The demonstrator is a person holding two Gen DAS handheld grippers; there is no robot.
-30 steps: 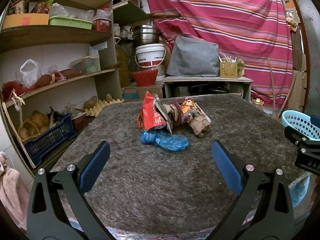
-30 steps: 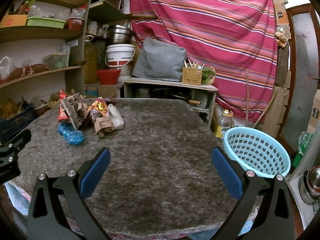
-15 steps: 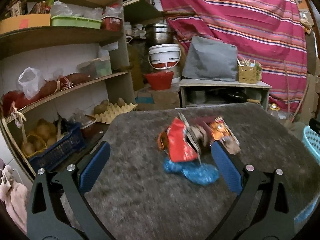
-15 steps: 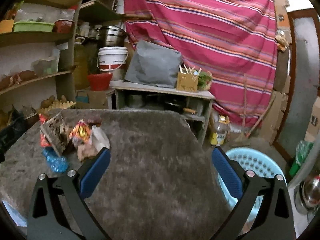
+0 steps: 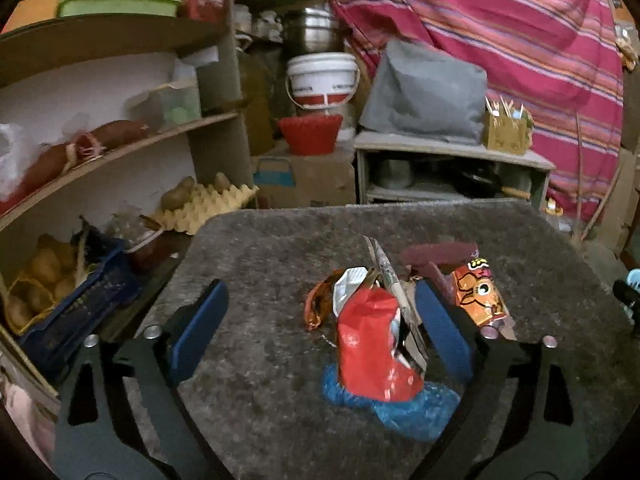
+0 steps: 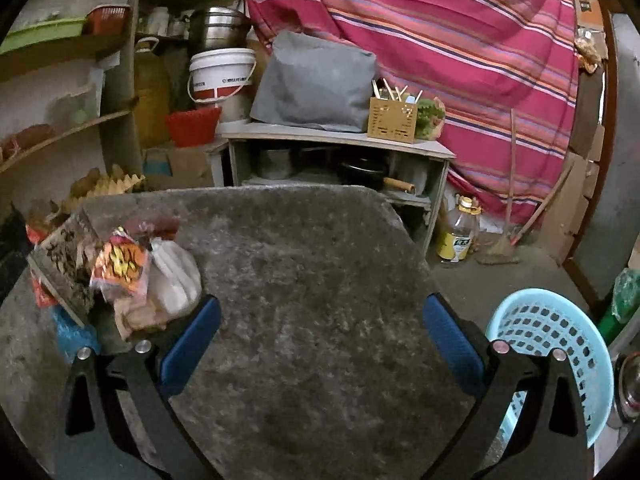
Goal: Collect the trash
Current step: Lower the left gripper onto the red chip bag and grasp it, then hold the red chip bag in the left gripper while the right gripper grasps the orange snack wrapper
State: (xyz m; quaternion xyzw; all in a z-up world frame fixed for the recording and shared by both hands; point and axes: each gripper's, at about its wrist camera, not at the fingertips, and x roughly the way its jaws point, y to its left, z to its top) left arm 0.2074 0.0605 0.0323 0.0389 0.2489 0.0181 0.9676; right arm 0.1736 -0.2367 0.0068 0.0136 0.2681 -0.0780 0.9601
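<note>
**Both grippers advanced on the trash pile**

Since a second ago, the left gripper (image 5: 320, 320) has closed in on the trash pile (image 5: 384, 340) on the grey mat (image 5: 260, 264); its jaws are narrowing, touching nothing, apparently. Only the right view shows the blue basket (image 6: 560, 340) off the mat's edge. The right gripper (image 6: 320, 332) is spread wide and empty.

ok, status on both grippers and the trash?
Left hand-held gripper closing around red wrapper, pads not touching yet. Right hand-held gripper open, empty. Trash pile on table; blue basket beside it. Nothing in the way.
</note>
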